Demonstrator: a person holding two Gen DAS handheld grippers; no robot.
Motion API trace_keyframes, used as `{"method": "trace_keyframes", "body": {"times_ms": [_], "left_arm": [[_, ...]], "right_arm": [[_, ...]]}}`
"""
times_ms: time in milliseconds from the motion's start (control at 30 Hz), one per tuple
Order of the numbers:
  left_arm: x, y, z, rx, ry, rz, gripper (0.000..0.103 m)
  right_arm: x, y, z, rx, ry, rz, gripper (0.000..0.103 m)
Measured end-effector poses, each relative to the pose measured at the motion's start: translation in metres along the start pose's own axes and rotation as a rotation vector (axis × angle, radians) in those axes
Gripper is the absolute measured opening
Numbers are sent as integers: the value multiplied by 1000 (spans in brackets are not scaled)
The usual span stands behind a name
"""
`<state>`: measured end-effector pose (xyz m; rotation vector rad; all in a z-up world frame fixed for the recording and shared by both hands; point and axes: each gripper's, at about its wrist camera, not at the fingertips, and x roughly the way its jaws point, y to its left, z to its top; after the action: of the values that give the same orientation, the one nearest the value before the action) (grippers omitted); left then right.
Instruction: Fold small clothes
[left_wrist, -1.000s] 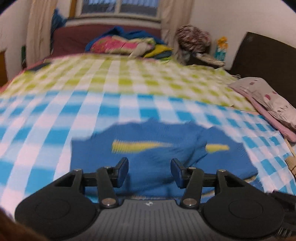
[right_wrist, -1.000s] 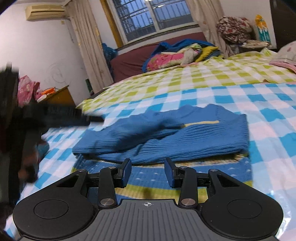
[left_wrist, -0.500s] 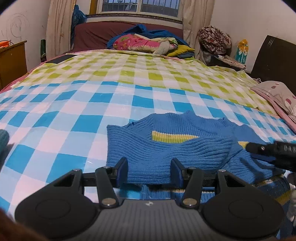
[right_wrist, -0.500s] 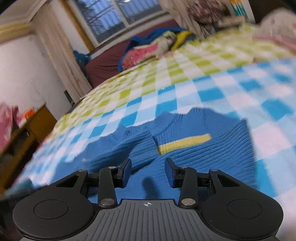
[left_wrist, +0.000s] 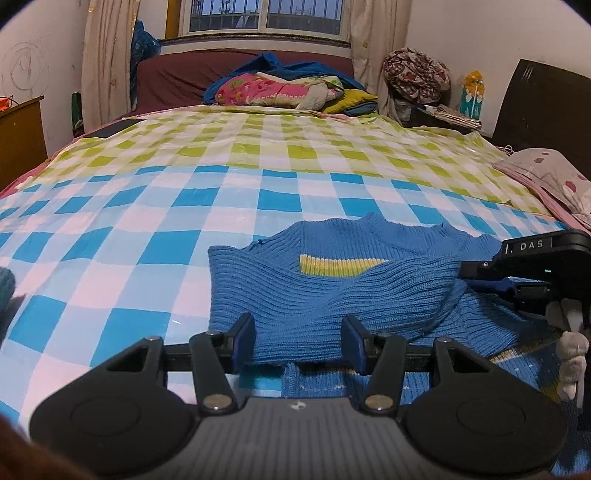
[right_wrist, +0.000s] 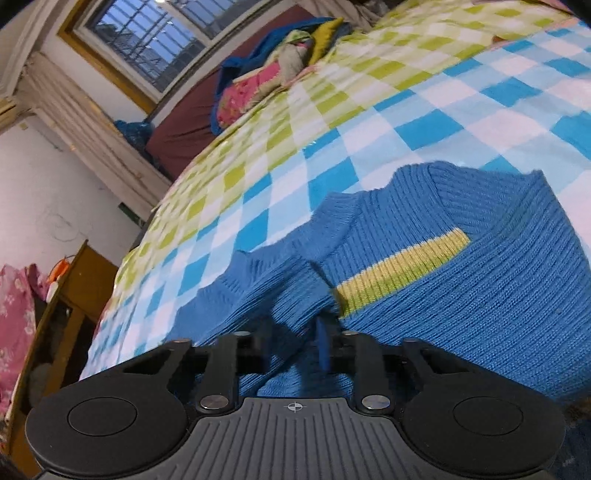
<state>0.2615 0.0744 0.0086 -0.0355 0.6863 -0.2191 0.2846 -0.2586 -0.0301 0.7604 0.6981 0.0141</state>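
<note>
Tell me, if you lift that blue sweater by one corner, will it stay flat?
Probably not. The blue sweater is soft ribbed knit, already draped and creased over itself, so it would likely sag and unfold. It looks thick, so a bit heavy for its size. The fuzzy knit probably won't slip easily on the checked sheet.

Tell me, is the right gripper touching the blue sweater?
Touching. In the right wrist view the right gripper, jaws just closing, pinches a fold of the blue sweater between them.

White letters "DAS" on the black body of the right hand-held gripper (left_wrist: 480, 275), possibly part of a longer word
</note>
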Motion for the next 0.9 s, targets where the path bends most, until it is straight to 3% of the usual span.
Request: {"method": "trace_keyframes", "body": {"times_ms": [100,367,467,600,767,900], "left_arm": [[-2,1,0,0,-2,3,57],[-7,0,4,3,-24,3,58],[-10,-2,3,0,-41,-10,64],[-7,-7,-3,24,-28,-9,66],[4,-7,-14,45,34,40,66],[4,-4,-14,49,36,71,66]], "right_arm": [[-2,-3,2,40,-11,14,5],[-44,5,16,34,-126,90,3],[-75,4,18,8,-191,118,3],[-104,-10,9,-60,-262,45,3],[-92,-38,-5,-71,-169,-66,4],[-90,-47,-7,-45,-163,-61,9]]}}
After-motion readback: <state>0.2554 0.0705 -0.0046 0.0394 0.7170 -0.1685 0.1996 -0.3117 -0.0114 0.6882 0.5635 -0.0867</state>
